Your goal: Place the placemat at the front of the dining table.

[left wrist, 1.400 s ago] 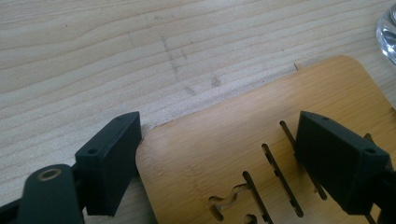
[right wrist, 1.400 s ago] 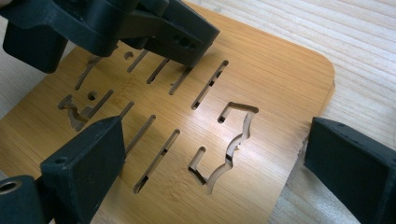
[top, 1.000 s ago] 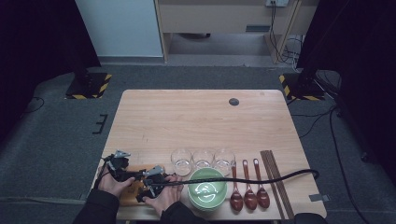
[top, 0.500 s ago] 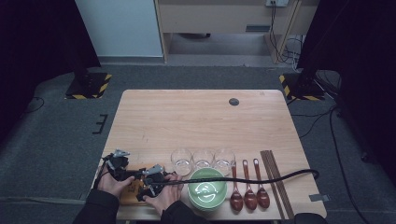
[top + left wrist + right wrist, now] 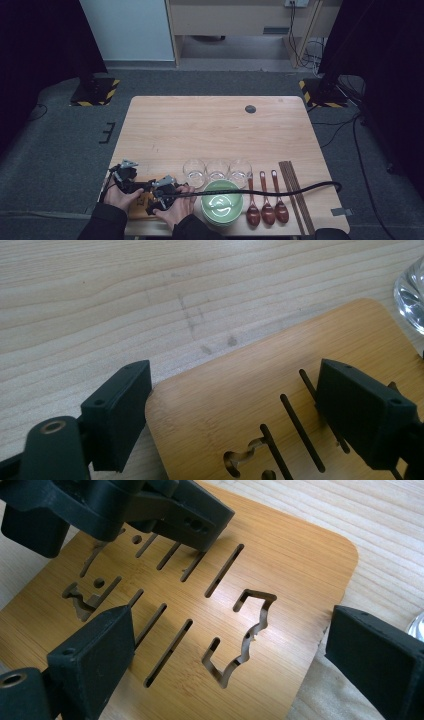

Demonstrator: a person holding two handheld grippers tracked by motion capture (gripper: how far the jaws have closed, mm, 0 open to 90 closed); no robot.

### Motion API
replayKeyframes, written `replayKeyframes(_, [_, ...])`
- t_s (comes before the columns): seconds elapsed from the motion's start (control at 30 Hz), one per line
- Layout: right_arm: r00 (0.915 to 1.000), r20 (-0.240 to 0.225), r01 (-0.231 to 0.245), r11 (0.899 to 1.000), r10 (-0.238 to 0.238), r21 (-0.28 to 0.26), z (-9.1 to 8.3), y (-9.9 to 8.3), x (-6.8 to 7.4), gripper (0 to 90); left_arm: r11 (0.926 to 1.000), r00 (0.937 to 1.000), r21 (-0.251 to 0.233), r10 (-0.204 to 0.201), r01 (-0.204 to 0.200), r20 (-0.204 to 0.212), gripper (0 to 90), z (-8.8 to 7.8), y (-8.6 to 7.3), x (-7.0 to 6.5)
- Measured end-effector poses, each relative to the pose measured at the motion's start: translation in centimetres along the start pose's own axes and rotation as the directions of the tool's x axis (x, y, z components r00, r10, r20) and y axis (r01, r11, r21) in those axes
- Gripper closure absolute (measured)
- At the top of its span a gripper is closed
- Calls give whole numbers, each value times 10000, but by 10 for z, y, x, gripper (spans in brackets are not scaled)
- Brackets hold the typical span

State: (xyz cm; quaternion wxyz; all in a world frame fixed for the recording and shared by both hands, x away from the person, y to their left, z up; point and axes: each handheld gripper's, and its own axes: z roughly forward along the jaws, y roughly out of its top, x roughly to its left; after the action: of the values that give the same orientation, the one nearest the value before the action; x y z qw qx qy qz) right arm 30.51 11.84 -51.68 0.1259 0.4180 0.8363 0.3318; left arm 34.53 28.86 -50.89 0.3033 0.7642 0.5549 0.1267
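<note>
Two black grippers, left [image 5: 131, 178] and right [image 5: 161, 194], hover with jaws apart over the slotted bamboo board [image 5: 280, 565] (near table [image 5: 210, 130] corner, beside three clear glasses [image 5: 217, 170]), neither clamping it.

My left gripper [image 5: 125, 175] and right gripper [image 5: 162, 190] sit over the slotted bamboo board [image 5: 142, 202] at the near left corner of the wooden table [image 5: 215, 130]. Right of it, stacked green bowls [image 5: 221, 202]; behind them, three clear glasses [image 5: 217, 170]; further right, three brown spoons [image 5: 267, 210], then dark chopsticks [image 5: 295, 195].
</note>
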Motion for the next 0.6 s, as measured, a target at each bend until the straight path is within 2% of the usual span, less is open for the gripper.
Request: replayKeyframes(0.6, [9996,-128,234,9995,-237,-198,-8,9,-3,60,9985,9998,-524,-183,179,-84,153,-10,3,-1])
